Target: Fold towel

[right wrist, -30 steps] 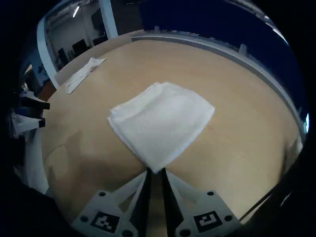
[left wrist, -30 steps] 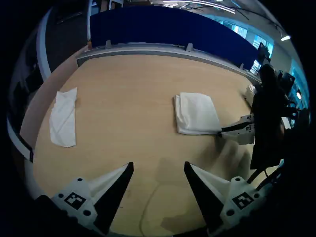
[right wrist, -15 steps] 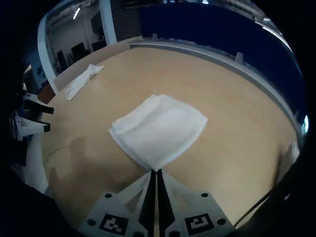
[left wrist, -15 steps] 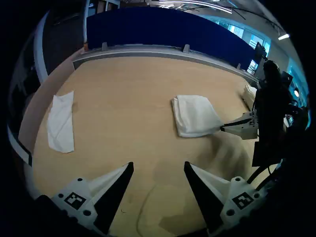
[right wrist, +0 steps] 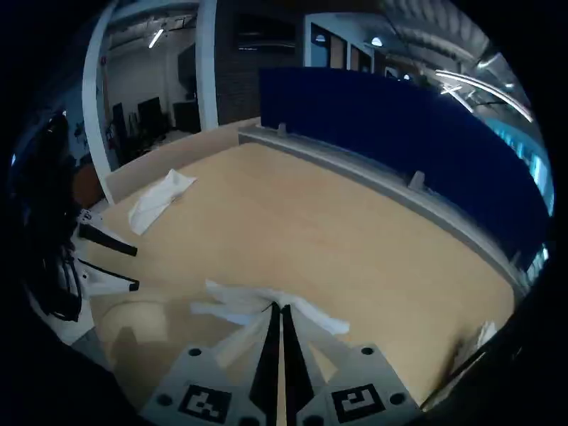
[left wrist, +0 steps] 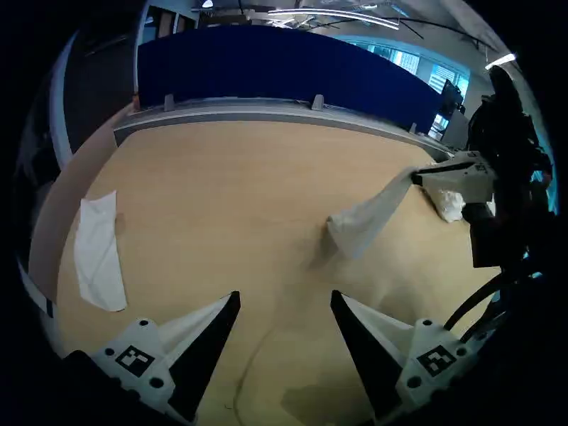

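While squeezed tight on one corner of the white towel (left wrist: pixel 363 219), holds it up off the wooden table (left wrist: pixel 234 177) with the right gripper (right wrist: pixel 277 312). Lay folded flat there a second ago; now dangles, low end near the table. Keeps the left gripper (left wrist: pixel 284 302) wide apart, low over the table.

I take this for an open-plan office: the broad light-wood desk (left wrist: pixel 234 184) is backed by a long dark-blue partition screen (left wrist: pixel 284 64), with long white ceiling strip lights (left wrist: pixel 326 12) overhead, bright windows (left wrist: pixel 426 67) behind, and dark workstations (right wrist: pixel 153 113) farther off.
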